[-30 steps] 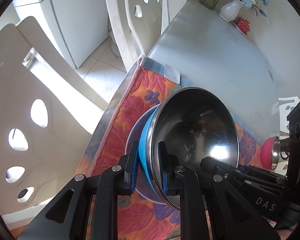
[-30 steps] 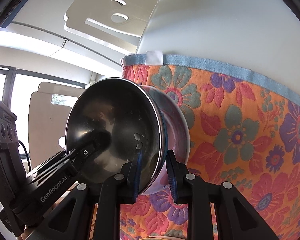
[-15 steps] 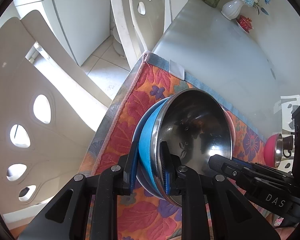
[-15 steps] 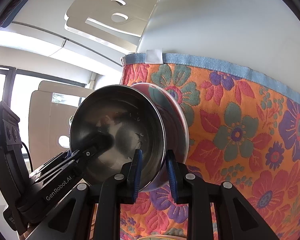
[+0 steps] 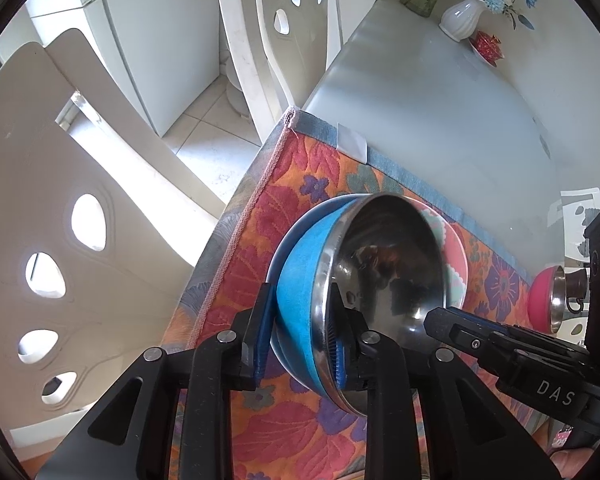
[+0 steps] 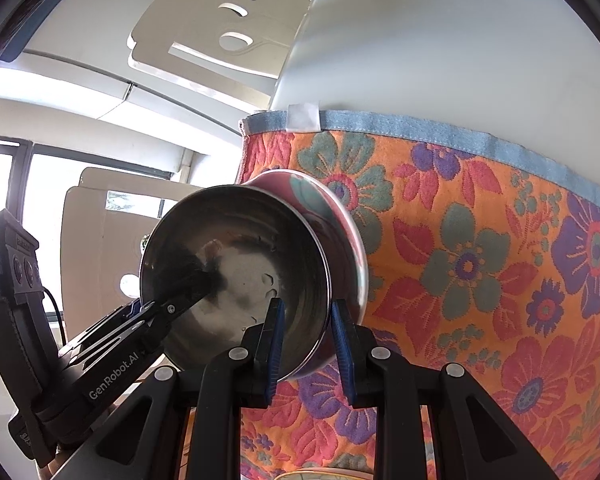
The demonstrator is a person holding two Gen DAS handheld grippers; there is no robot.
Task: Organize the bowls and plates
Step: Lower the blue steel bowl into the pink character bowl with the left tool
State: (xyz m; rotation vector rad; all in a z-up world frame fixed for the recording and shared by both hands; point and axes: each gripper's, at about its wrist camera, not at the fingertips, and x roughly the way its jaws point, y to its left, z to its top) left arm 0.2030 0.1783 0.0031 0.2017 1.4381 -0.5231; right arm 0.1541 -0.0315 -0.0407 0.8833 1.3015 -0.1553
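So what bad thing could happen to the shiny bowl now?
The steel bowl is tilted, and the left gripper and right gripper each pinch only its thin rim, so it might slip and clang down. It is also being set into the floral bowl on the blue plate; a bump could knock that bowl off centre near the placemat edge.

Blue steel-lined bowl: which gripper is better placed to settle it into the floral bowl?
Left, probably: left gripper grips the blue steel-lined bowl's raised rim, clear of the pink floral bowl; right gripper's outer finger crowds that bowl's rim.
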